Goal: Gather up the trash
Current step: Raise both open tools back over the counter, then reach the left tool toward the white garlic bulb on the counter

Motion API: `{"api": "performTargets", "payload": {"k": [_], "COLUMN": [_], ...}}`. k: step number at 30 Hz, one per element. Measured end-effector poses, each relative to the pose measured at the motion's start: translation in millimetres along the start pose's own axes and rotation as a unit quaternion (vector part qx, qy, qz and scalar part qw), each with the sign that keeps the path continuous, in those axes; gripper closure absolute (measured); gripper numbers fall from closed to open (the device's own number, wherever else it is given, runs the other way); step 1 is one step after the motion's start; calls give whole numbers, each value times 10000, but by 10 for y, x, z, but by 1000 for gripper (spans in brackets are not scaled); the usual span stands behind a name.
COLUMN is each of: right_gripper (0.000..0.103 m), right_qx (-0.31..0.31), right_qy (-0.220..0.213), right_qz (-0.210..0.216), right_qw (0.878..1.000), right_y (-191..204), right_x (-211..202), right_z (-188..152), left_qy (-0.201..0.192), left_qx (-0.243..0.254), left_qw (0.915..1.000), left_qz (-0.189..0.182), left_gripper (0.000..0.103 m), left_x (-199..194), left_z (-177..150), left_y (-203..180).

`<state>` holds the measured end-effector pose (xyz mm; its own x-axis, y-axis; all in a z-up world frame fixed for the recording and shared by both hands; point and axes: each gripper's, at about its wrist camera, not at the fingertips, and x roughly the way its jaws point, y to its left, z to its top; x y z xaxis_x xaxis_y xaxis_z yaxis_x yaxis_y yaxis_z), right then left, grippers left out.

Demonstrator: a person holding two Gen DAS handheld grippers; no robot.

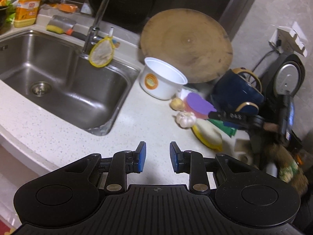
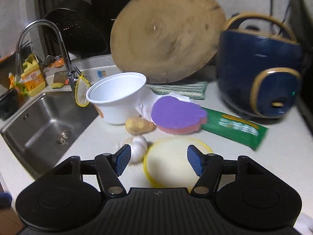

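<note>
The yellow-rimmed round lid lies flat on the countertop directly between the spread, empty fingers of the right gripper, while the left gripper, also apart and empty, hangs farther off to its left.

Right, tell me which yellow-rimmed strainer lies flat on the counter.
The yellow-rimmed strainer between the right hand-held gripper fingers lies flat by the garlic; the other strainer hangs at the tap.
</note>
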<state>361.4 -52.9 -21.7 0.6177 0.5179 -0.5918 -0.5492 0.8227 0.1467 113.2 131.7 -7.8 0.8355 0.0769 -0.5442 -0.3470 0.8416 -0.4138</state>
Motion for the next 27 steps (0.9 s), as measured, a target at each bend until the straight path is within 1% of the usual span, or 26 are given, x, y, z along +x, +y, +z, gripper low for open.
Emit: {"api": "performTargets", "payload": {"k": [3,6,8,10,13,14,16,18,20,21,22,24,25,26,27], "right_gripper": [39,38,39,38,29,25,25,25,25,30,32,47,50,56,61], "right_qx": [-250,-412,-472,-560,-881,-1060,-1341,-1431,-1407,-1376,-1323,-1165,-1068,-944,-832], "right_qy": [-126,-108,-124,-257,-360,-238,108,337,442,500,537,545,592,657,711], "right_qz": [-436,-613,-653,-621,-468,-387,-257,-239,-205,-220,-194,-140,-79,33,171], "right_qw": [9987,9972,9967,9962,9944,9933,9906,9889,9888,9890,9896,9916,9925,9934,9938], "right_y": [22,-12,-25,-32,26,63,111,128,88,52,7,-85,-121,-167,-200], "right_x": [259,483,591,676,819,895,1040,1109,1119,1114,1091,983,926,852,786], "right_z": [123,247,330,418,546,572,599,579,555,537,512,451,419,378,338], "left_qy": [-83,-71,-30,-17,1,14,37,9,-37,-44,-33,32,70,112,153], "left_qx": [-5,-31,-58,-65,-65,-60,-40,-1,80,109,113,97,90,74,64], "left_qw": [9999,9998,9998,9998,9999,9998,9998,9998,9997,9997,9997,9998,9998,9998,9998], "left_qz": [120,186,200,163,153,166,190,201,220,221,216,188,165,125,67], "left_gripper": [73,73,73,73,73,73,73,73,73,73,73,73,73,73,73], "left_x": [-3,35,74,98,128,141,157,150,141,146,161,210,236,267,303], "left_z": [16,27,32,33,19,12,0,-15,-28,-34,-37,-44,-50,-51,-44], "left_y": [-8,-29,-59,-98,-146,-160,-183,-208,-236,-242,-243,-242,-242,-244,-249]}}
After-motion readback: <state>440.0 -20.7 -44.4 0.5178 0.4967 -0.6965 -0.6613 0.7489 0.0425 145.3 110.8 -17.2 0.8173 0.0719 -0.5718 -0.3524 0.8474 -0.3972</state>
